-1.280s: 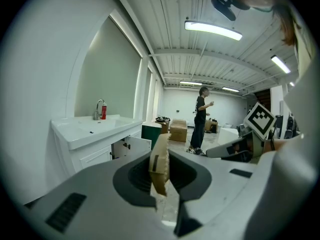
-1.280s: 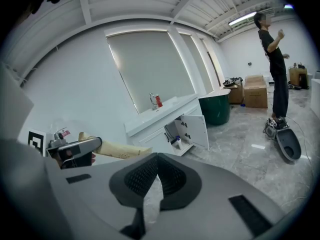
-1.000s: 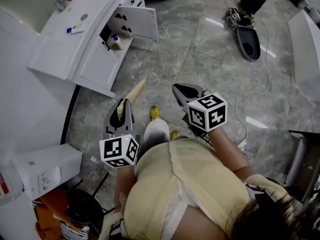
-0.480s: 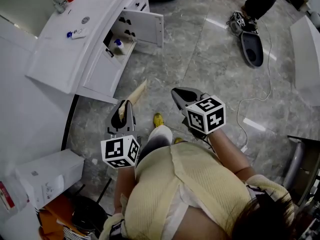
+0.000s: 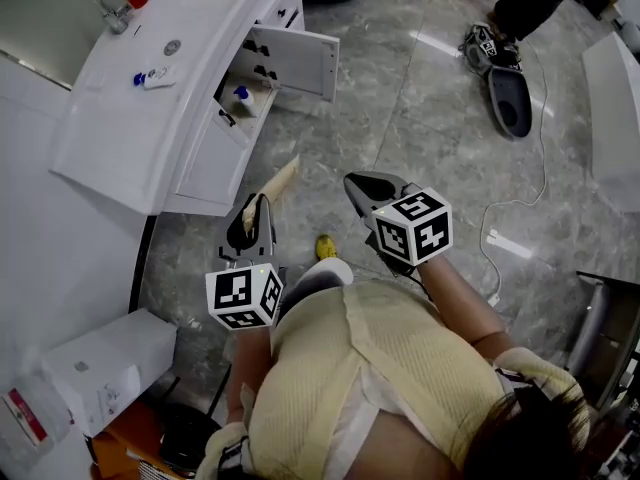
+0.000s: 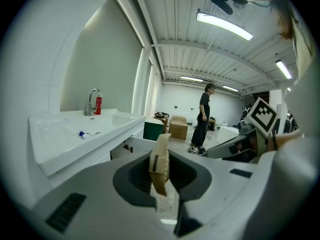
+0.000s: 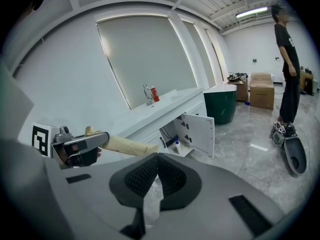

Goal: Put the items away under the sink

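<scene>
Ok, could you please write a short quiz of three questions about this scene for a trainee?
1. True or false: the cabinet door under the sink is shut.
2. Which gripper holds the tan packet? A. left B. right C. both
3. Fill in the word: the bottle behind that door has a ___ cap.

Key
1. False: it stands open.
2. A: the left gripper is shut on it.
3. blue
</scene>
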A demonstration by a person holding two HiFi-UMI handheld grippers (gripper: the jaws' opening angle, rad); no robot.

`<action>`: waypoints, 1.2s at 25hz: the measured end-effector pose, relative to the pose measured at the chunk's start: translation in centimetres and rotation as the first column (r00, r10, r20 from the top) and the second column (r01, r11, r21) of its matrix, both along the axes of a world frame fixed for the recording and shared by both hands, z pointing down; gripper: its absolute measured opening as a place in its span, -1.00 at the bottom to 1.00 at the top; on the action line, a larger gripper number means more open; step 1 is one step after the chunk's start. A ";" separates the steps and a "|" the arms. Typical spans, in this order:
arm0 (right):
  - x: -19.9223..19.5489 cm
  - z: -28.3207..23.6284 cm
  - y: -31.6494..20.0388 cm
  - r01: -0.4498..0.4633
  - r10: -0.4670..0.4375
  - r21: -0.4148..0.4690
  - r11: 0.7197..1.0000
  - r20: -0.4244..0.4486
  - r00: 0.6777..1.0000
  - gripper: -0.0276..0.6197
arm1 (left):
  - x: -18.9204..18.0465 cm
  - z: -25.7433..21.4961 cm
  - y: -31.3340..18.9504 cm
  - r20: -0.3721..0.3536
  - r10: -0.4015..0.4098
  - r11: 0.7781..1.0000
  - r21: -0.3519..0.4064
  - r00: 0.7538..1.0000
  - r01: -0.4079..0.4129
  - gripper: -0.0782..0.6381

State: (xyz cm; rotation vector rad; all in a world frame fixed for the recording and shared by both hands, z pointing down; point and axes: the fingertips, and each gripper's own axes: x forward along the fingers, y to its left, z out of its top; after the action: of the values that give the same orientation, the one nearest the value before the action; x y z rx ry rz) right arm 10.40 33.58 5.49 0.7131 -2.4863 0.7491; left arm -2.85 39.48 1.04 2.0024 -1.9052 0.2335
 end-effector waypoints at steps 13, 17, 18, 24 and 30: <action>-3.5 0.6 -4.6 -0.028 0.028 -0.003 1.000 0.011 1.000 -0.83 | -3.4 0.9 -4.9 0.018 0.040 0.999 -0.015 0.999 -0.040 -0.56; -4.0 1.0 -6.7 -0.022 0.022 -0.014 1.000 0.007 1.000 -0.83 | -3.6 1.9 -7.0 0.014 0.038 0.998 -0.041 0.999 -0.037 -0.56; -4.1 1.1 -7.4 -0.016 0.016 -0.013 1.000 0.005 1.000 -0.83 | -3.8 2.1 -7.7 0.014 0.033 0.998 -0.047 0.999 -0.032 -0.56; -4.0 1.7 -12.6 0.022 -0.022 -0.024 0.999 -0.010 1.000 -0.83 | -3.6 3.3 -12.7 0.031 0.001 0.997 -0.072 1.000 0.001 -0.56; -3.9 2.4 -17.1 0.072 -0.072 -0.033 0.997 -0.022 0.997 -0.83 | -2.9 4.6 -17.1 0.033 -0.027 0.994 -0.102 0.999 0.030 -0.56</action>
State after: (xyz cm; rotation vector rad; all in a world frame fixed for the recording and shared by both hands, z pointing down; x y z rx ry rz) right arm 6.50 16.51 7.93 0.6138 -2.4593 0.7487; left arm -5.80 22.42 5.64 1.9142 -1.8996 0.3498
